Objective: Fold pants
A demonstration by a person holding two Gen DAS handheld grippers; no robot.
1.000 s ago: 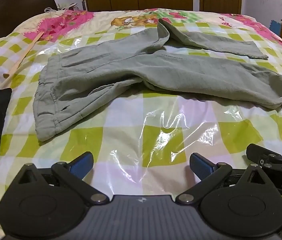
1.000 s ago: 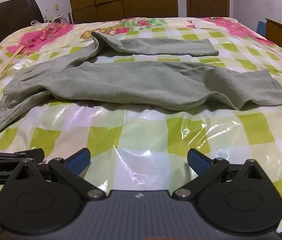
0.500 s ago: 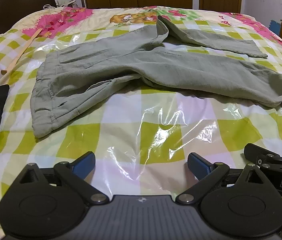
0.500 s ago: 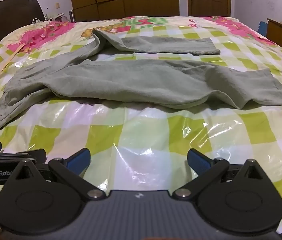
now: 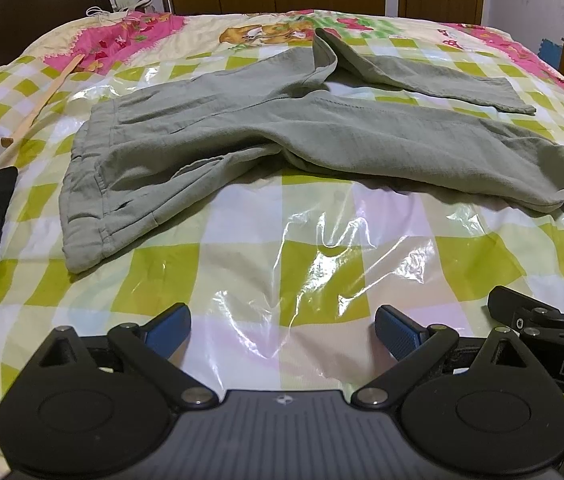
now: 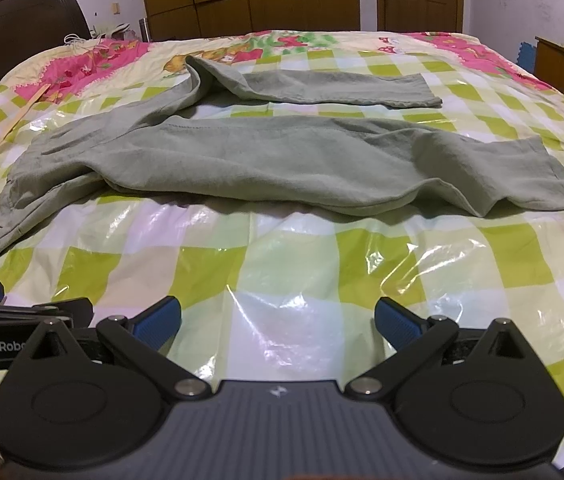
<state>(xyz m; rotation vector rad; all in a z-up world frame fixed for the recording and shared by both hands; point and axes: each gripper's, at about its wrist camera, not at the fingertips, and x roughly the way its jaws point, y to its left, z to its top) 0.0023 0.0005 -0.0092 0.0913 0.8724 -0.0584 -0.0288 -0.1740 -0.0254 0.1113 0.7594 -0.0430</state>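
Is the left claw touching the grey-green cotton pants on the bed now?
Apart. In the left wrist view, the open left claw hovers with bare checked plastic sheet between its fingertips and the grey-green pants.

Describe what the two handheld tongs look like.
Both the left tongs and the right tongs share one design: a matte black body with round discs, silver pivot screws, a ribbed grey centre plate and blue ribbed fingertips. White lettering marks their sides.

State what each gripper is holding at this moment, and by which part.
Nothing is held. The left gripper and right gripper are both open above the plastic-covered bed, short of the green pants.
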